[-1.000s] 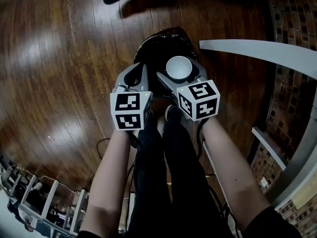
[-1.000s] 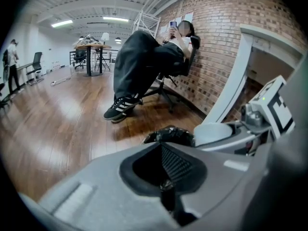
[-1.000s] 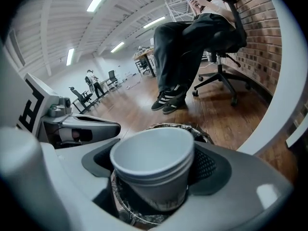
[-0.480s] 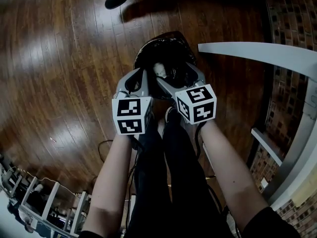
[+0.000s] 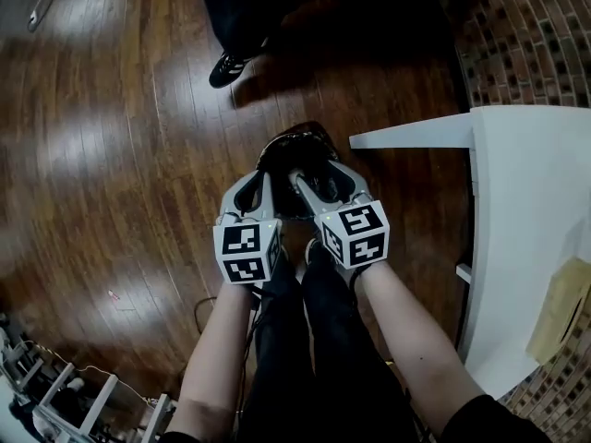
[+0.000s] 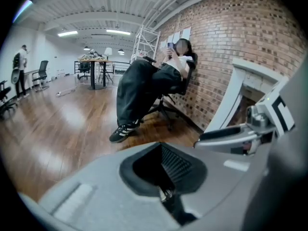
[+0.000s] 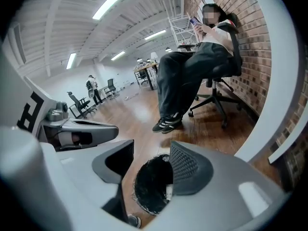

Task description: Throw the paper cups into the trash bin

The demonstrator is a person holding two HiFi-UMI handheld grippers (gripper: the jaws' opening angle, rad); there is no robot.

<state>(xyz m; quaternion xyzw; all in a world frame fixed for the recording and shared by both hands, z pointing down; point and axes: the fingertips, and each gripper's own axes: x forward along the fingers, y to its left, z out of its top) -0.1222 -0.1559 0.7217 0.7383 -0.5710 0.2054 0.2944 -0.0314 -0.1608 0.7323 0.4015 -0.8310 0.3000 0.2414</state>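
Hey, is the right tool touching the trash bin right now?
Apart. In the right gripper view the trash bin sits on the floor well beyond the right tool, whose closing jaws hold nothing; bare floor shows between them above its rim.

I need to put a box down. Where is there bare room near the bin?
Free: the wood floor left of the trash bin, and the white table short of the tan paper. Crowded: by the bin, between the legs and another person's shoe.

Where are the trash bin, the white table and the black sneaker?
trash bin (image 7: 149, 186), right gripper view, on its black liner.
white table (image 5: 526, 201), head view, on its bare top.
black sneaker (image 5: 226, 68), head view, on its upper.
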